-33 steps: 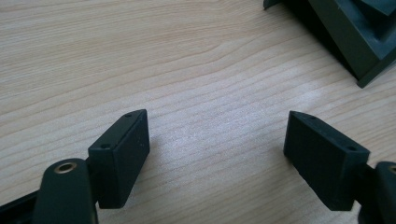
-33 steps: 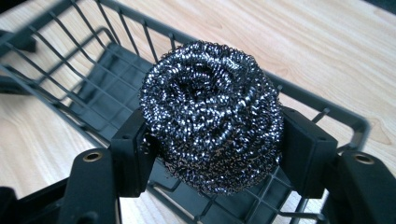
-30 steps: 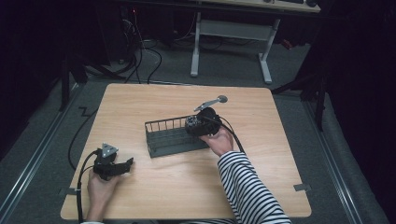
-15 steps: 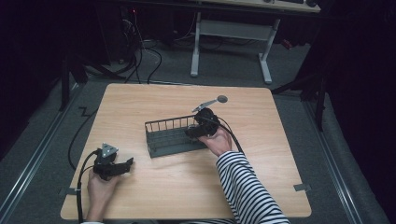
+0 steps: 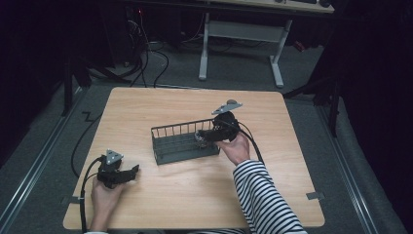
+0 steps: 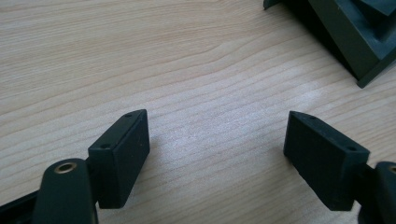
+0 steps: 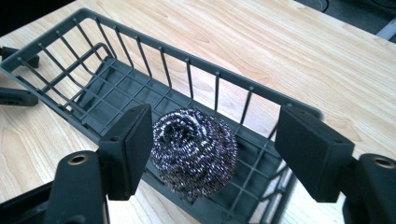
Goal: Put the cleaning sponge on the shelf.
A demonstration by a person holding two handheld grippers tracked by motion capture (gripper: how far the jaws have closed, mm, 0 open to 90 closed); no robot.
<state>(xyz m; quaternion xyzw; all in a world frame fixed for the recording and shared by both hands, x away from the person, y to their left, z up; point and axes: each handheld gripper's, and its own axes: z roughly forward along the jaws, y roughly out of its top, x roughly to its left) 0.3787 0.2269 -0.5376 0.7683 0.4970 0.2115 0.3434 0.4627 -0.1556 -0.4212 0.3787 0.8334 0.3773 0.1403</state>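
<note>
1. Dark floor and cables surround our wooden tabletop (image 5: 160, 204); the right tool (image 5: 202, 137) hovers at the rack (image 5: 178, 155), while the left tool (image 5: 132, 170) rests apart.
2. Our left tool's (image 6: 217, 154) jaws stand wide over bare wood, holding nothing.
3. The scouring ball (image 7: 194, 150) sits in the rack (image 7: 112, 88); our right tool (image 7: 212, 154) has just been closing, one pad touching, the other clear. We should center it before squeezing.

Light wood table (image 5: 195, 195), dark wire basket (image 5: 180, 146) on it near mid, steel scourer (image 7: 194, 149) inside basket
</note>
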